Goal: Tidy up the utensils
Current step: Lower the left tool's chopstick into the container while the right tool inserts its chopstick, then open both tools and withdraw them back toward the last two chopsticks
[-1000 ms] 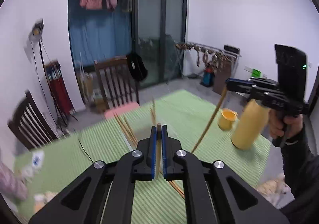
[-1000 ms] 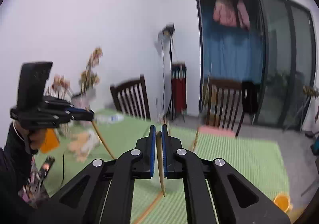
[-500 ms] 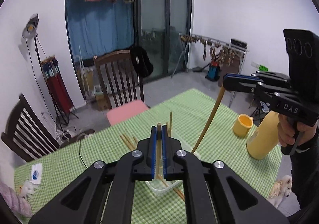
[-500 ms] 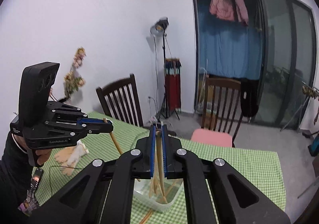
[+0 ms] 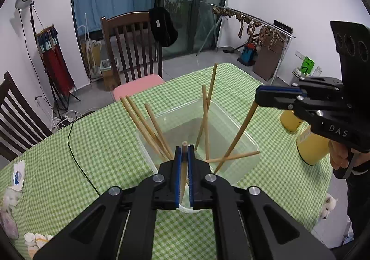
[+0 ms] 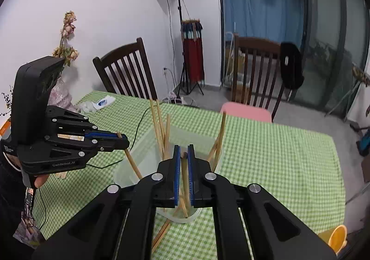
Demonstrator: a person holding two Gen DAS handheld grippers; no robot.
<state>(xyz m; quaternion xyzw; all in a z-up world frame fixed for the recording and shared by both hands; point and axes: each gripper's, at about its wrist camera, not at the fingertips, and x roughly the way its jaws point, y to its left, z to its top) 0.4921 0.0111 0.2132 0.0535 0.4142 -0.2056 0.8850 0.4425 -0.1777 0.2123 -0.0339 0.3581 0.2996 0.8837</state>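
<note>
Left wrist view is showing a table draped in a green checked cloth (image 5: 81, 139), filling the middle of the frame, with wooden chairs (image 5: 129, 47) standing behind it in the upper left. At the centre a clear plastic container (image 5: 222, 118) is sitting on the cloth, with several wooden chopsticks (image 5: 150, 130) leaning inside it and fanning out over its rim. A yellow bottle (image 5: 312, 148) and a yellow cup (image 5: 289, 121) are standing at the right edge.

At the lower centre, the left gripper (image 5: 184, 153) is pinching one chopstick (image 5: 184, 146) between its blue pads, just above the container's near wall. At the right of the frame, the right gripper (image 5: 257, 95) is clamping another chopstick (image 5: 238, 139), which is slanting down into the container.

Right wrist view is showing the same container (image 6: 138, 158) at the centre, with the right gripper (image 6: 183, 155) pressing on its chopstick (image 6: 185, 176), whose tip is reaching down near the container's floor.

Both sticks look about ready to be let go. The risk, as I judge it, is in the crowding: a released stick may strike the leaning ones and tip out over the rim, or either gripper may nudge the light container and slide it across the cloth.
</note>
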